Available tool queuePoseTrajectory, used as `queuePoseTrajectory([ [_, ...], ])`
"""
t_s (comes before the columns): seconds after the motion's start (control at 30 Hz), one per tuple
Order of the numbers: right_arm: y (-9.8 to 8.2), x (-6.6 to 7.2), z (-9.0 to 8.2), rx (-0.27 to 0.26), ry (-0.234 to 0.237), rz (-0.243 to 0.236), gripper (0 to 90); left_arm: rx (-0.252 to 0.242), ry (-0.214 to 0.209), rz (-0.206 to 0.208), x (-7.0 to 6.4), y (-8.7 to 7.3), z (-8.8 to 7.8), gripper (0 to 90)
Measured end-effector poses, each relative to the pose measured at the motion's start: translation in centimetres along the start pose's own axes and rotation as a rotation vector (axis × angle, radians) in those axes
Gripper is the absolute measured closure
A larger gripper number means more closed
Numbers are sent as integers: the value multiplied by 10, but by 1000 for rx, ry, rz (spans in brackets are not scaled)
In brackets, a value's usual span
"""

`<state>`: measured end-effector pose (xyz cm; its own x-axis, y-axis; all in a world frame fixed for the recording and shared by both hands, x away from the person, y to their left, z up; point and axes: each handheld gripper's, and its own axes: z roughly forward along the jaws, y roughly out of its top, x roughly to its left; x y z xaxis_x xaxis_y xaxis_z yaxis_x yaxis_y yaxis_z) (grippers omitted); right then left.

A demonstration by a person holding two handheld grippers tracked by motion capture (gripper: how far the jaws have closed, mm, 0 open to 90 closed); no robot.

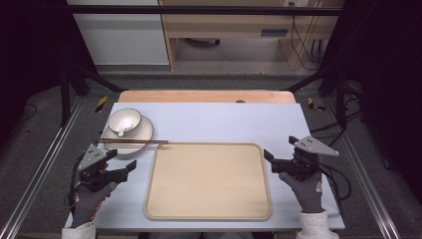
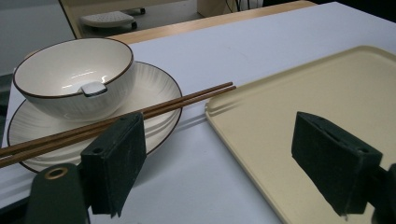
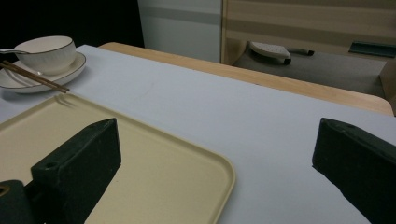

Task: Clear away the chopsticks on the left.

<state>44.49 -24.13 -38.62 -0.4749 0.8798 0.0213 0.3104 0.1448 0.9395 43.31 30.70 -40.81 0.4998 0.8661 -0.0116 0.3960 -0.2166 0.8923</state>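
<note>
A table (image 1: pixel 214 117) with a pale, bluish-white top fills the middle of the high view, and a strip of bare wood shows along its far edge. A beige tray (image 1: pixel 209 181) with rounded corners lies flat at centre, toward the lower edge of the frame. At the upper left of the tabletop sits a white plate (image 1: pixel 144 130), just beside the tray's far left corner but apart from it.
</note>
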Motion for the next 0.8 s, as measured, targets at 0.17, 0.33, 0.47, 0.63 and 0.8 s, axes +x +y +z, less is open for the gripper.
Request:
queuePoseTrajectory([
  [0.17,1,6,3,14,4,-18,13,21,25,11,11,-2,5,188],
  [0.33,1,9,7,23,7,-26,14,53,44,29,26,0,15,210],
  [0.47,1,9,8,29,2,-20,14,87,60,63,38,5,22,220],
  [0.63,2,9,6,24,3,-17,16,109,76,67,52,6,32,239],
  [0.8,1,9,8,33,-2,-20,16,137,114,76,68,3,54,257],
])
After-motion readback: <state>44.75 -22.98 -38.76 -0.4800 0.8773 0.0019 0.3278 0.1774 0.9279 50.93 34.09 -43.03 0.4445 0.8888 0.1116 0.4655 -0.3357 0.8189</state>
